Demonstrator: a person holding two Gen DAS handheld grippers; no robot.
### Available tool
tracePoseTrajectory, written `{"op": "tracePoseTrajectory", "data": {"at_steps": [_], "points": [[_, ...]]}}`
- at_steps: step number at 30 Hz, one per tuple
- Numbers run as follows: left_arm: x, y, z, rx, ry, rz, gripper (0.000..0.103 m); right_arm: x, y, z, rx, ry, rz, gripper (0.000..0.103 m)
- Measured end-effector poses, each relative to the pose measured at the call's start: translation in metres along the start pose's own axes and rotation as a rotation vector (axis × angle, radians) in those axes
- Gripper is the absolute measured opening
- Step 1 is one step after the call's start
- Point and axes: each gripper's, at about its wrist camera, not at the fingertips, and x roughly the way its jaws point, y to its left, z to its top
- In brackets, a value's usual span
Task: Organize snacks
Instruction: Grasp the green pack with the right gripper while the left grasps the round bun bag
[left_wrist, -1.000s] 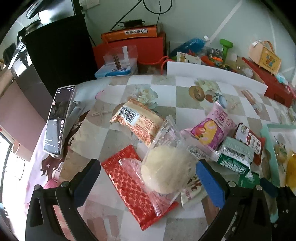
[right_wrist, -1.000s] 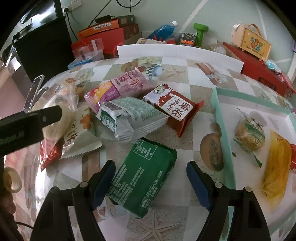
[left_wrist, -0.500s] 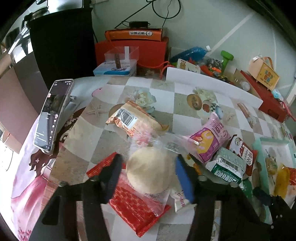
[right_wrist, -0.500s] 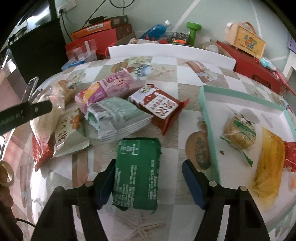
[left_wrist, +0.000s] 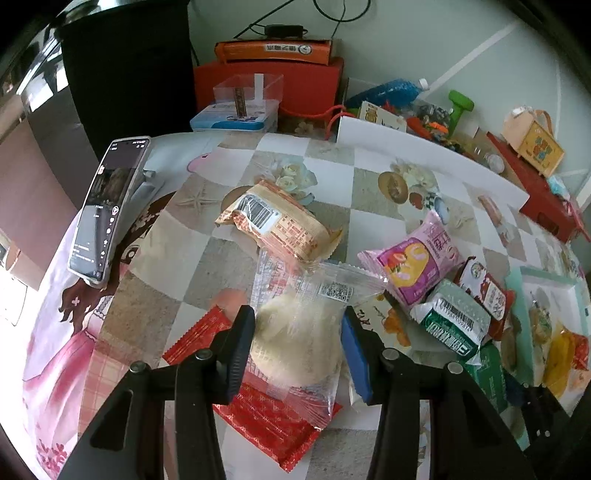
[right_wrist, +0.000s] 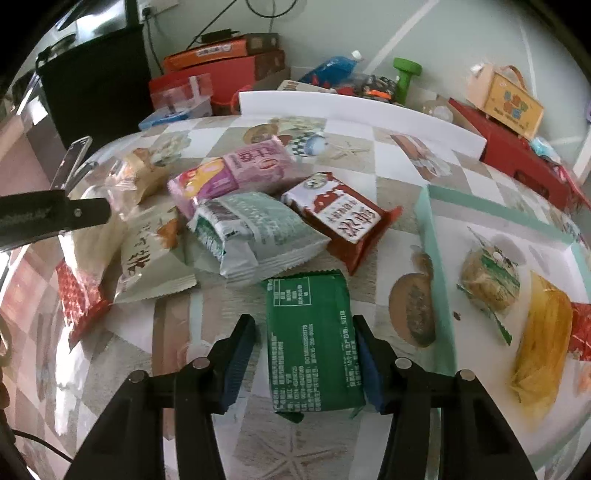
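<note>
Both tools are closing for a pickup: the left tool (left_wrist: 297, 345) around the clear-wrapped cake (left_wrist: 295, 339), the right tool (right_wrist: 304, 360) around the green packet (right_wrist: 314, 343) on the table (right_wrist: 388, 177). Next, I judge, lift both into the tray (right_wrist: 436, 236).

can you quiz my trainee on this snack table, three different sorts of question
1. True or false: the phone lies inside the tray.
2. Which packet sits between the right gripper fingers? A) pink packet B) green packet C) red packet
3. Fill in: the left gripper fingers are closing around a clear bag holding a round ____.

Key:
1. False; the phone stands near the table edge, far from the tray.
2. B
3. Bun, pale and round, lying on top of the red packet.
</note>
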Motion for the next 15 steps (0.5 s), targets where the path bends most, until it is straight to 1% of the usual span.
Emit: {"op": "tracePoseTrajectory", "data": {"at_steps": [2, 3, 4, 5, 11, 15], "points": [[0.0007, -0.0029, -0.0005, 0.015, 0.0, 0.013, 0.048, 0.0, 0.0011, -0.0006, -0.003, -0.002, 0.002, 0.054], [0.0004, -0.0043, -0.0008, 0.021, 0.0, 0.018, 0.048, 0.0, 0.0009, -0.0008, -0.003, -0.003, 0.003, 0.052], [-0.0001, -0.0043, -0.0004, 0.021, 0.0, 0.019, 0.048, -0.0003, 0.0006, -0.0008, 0.0, -0.003, 0.007, 0.047], [-0.0009, -0.0041, -0.0001, 0.02, -0.001, 0.018, 0.048, -0.0006, -0.0004, -0.0008, 0.004, -0.004, 0.011, 0.044], [-0.0047, 0.0002, 0.0004, -0.01, -0.012, -0.011, 0.046, -0.003, -0.002, -0.001, 0.025, -0.009, 0.042, 0.043], [-0.0068, 0.0015, 0.0011, -0.026, -0.016, -0.031, 0.046, -0.0068, -0.002, 0.0004, 0.029, -0.02, 0.047, 0.043]]}}
